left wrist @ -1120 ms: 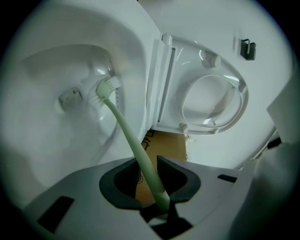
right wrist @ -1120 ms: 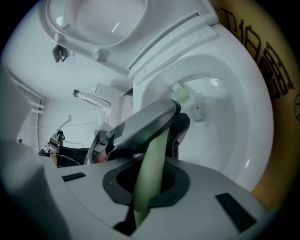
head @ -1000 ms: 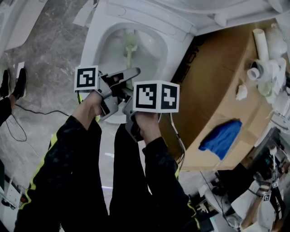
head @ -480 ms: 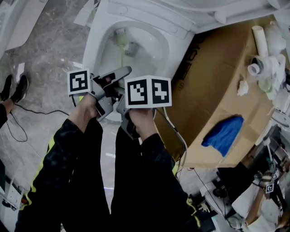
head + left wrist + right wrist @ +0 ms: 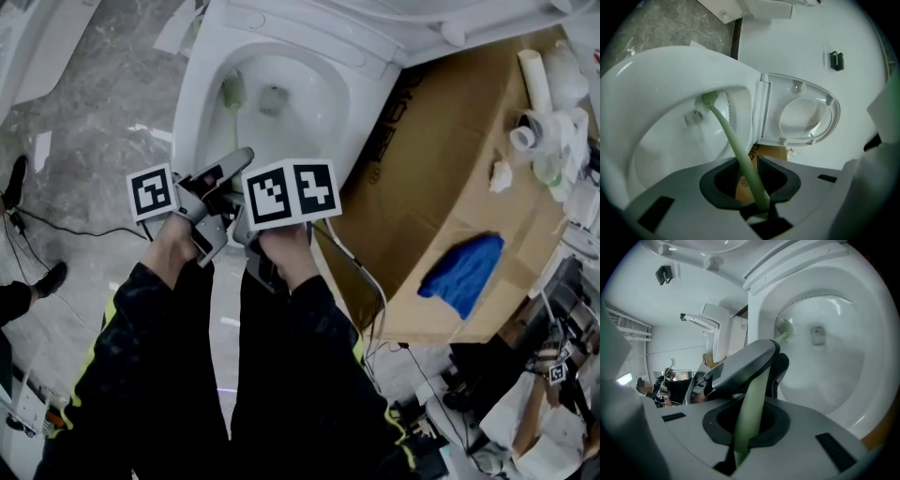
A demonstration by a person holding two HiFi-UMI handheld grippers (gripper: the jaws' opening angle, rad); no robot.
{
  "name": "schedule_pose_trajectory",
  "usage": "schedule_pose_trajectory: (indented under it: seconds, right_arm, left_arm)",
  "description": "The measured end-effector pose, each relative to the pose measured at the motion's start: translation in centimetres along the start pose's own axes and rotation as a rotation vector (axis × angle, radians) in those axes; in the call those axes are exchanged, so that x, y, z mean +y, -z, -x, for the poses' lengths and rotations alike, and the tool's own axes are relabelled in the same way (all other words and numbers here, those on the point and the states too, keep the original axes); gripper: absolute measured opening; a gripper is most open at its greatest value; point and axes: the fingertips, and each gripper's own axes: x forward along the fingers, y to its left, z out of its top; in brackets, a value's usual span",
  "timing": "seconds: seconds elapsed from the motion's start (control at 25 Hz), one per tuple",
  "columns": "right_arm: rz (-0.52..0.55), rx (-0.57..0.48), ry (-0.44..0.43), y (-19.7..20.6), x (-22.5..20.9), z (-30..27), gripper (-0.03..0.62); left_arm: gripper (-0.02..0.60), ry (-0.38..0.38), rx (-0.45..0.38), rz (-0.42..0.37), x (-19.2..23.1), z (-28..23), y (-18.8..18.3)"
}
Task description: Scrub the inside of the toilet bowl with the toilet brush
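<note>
Cardboard box [image 5: 450,178] just beside toilet bowl [image 5: 194,103]

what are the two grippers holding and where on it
Both the left hand-held gripper and right hand-held gripper clamp the toilet brush by its green handle.

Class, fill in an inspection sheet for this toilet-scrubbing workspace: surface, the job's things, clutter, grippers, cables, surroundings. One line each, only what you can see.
Surface: grey marbled floor.
Job's things: toilet bowl open, seat raised; toilet brush, green, its head at the inner wall under the rim.
Clutter: blue cloth and white pipe parts on a cardboard box.
Grippers: left gripper and right gripper both shut on the brush handle.
Cables: black cable on the floor; pale cable runs from under the right gripper.
Surroundings: a bystander's shoes at the left edge.
</note>
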Motion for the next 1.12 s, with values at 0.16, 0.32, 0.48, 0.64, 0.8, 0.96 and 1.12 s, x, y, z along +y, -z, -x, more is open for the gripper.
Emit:
schedule_pose_trajectory:
  seconds: [0.16,0.32,0.48,0.64,0.8,0.96,1.12]
  right_arm:
    - [-0.002,0.032,-0.018,1.4,0.5,-0.3,0.018]
    - [-0.014,0.063,-0.035,3.1,0.7,-0.4,0.018]
    - [-0.031,0.104,-0.052,5.2,0.9,-0.4,0.018]
    - [-0.041,0.153,-0.066,7.4,1.3,-0.2,0.018]
    - [-0.069,0.182,-0.08,9.4,1.6,0.1,0.018]
    - [-0.115,0.191,-0.099,11.3,2.2,0.1,0.018]
    - [-0.169,0.191,-0.109,13.1,2.4,0.0,0.017]
  left_arm:
    - [0.107,-0.023,-0.034,0.002,0.2,1.2,0.6]
    - [0.107,-0.046,-0.058,0.013,0.6,2.3,1.6]
    - [0.107,-0.074,-0.091,0.037,1.0,3.6,3.0]
    - [0.107,-0.103,-0.129,0.062,1.3,5.0,4.6]
    - [0.107,-0.135,-0.142,0.087,1.6,6.1,6.1]
    - [0.107,-0.174,-0.131,0.111,2.0,7.4,7.7]
    - [0.107,-0.205,-0.11,0.139,2.6,8.5,9.3]
